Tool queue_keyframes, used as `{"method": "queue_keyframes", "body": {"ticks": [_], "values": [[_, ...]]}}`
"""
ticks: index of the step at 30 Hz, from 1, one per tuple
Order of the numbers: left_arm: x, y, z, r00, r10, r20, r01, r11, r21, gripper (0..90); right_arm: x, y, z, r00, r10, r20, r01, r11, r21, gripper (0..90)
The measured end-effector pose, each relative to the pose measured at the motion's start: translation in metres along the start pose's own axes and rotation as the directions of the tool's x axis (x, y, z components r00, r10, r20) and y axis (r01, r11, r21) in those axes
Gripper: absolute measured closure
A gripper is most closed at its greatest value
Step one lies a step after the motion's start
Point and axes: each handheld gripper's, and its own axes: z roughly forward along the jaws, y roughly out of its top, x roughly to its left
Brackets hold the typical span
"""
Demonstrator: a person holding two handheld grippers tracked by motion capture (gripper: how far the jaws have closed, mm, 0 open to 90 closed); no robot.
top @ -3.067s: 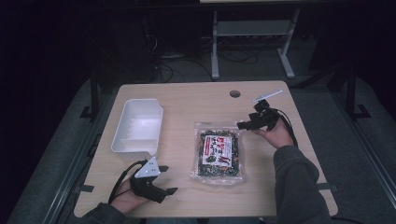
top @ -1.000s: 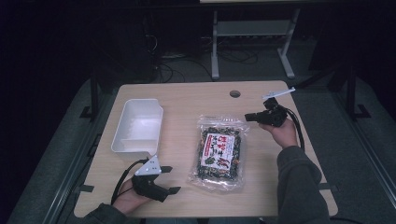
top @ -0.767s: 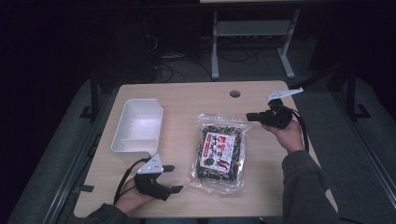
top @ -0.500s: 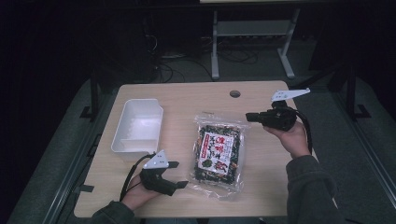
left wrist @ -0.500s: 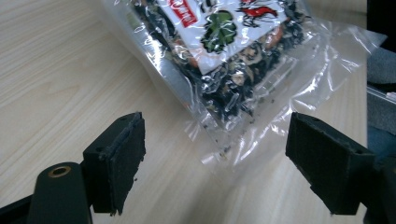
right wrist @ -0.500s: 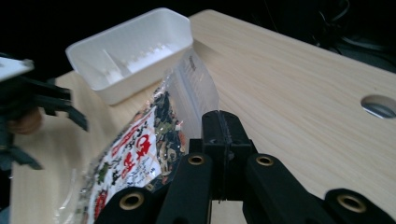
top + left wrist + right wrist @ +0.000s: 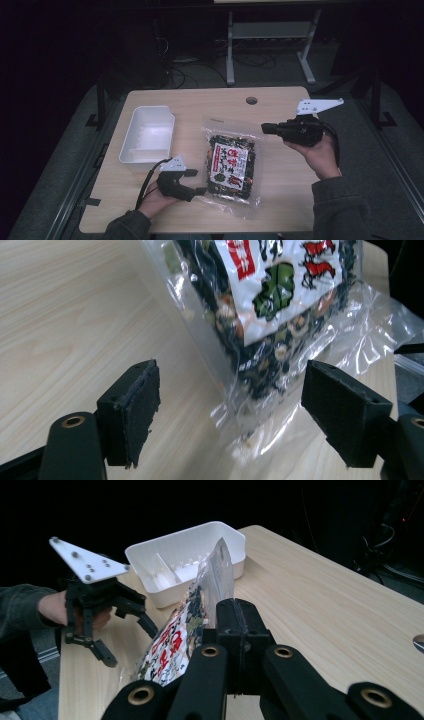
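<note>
Tongs first: the left tongs (image 7: 227,420) stand spread with the near corner of the bag (image 7: 231,166) between the pads (image 7: 135,415), not yet pressing; their jaws have just been closing a little. The right tongs (image 7: 266,128), beyond the bag's far right side, are pressed together and hold nothing. The bag lies flat mid-table (image 7: 280,200), its long axis running from the person's edge toward the far side, sealed top pointing away. It looks light, soft and crinkly, with slippery clear film; the empty sealed margin at a corner is probably the safest hold. A white tray (image 7: 146,136) sits left of the bag.
</note>
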Motion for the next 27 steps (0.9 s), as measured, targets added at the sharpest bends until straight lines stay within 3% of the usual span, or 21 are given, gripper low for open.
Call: {"method": "queue_keyframes", "body": {"ticks": [8, 11, 12, 20, 21, 23, 26, 27], "values": [[0.007, 0.004, 0.012, 0.9973, -0.055, 0.047, 0.055, 0.9985, 0.002, 24.2, 0.014, 0.003, -0.001, 0.9987, -0.028, -0.043, 0.026, 0.998, -0.061, 89.8], [0.009, 0.003, 0.012, 0.992, -0.07, 0.105, 0.07, 0.9975, 0.004, 31.1, 0.019, 0.005, -0.003, 0.9973, -0.043, -0.06, 0.038, 0.996, -0.082, 89.8], [0.009, 0.003, 0.012, 0.9908, -0.069, 0.116, 0.069, 0.9976, 0.006, 37.0, 0.022, 0.005, -0.004, 0.9962, -0.048, -0.072, 0.041, 0.995, -0.096, 89.8], [0.007, 0.004, 0.008, 0.9899, -0.052, 0.132, 0.054, 0.9985, -0.006, 53.2, 0.029, -0.003, -0.006, 0.9941, -0.044, -0.099, 0.027, 0.985, -0.17, 89.8], [0.006, 0.004, 0.007, 0.9896, -0.041, 0.138, 0.043, 0.999, -0.01, 58.3, 0.03, -0.006, -0.007, 0.9943, -0.042, -0.098, 0.024, 0.983, -0.185, 89.8], [0.006, 0.004, 0.007, 0.9894, -0.036, 0.14, 0.038, 0.9992, -0.009, 59.4, 0.03, -0.007, -0.007, 0.9945, -0.044, -0.095, 0.025, 0.982, -0.189, 89.8], [0.0, 0.005, 0.006, 0.9902, 0.014, 0.139, -0.012, 0.9998, -0.013, 67.9, 0.029, -0.013, -0.008, 0.9959, -0.038, -0.082, 0.02, 0.978, -0.208, 89.8], [0.0, 0.005, 0.006, 0.9902, 0.014, 0.139, -0.012, 0.9998, -0.013, 70.3, 0.028, -0.015, -0.008, 0.9963, -0.034, -0.079, 0.017, 0.977, -0.21, 89.8]]}}
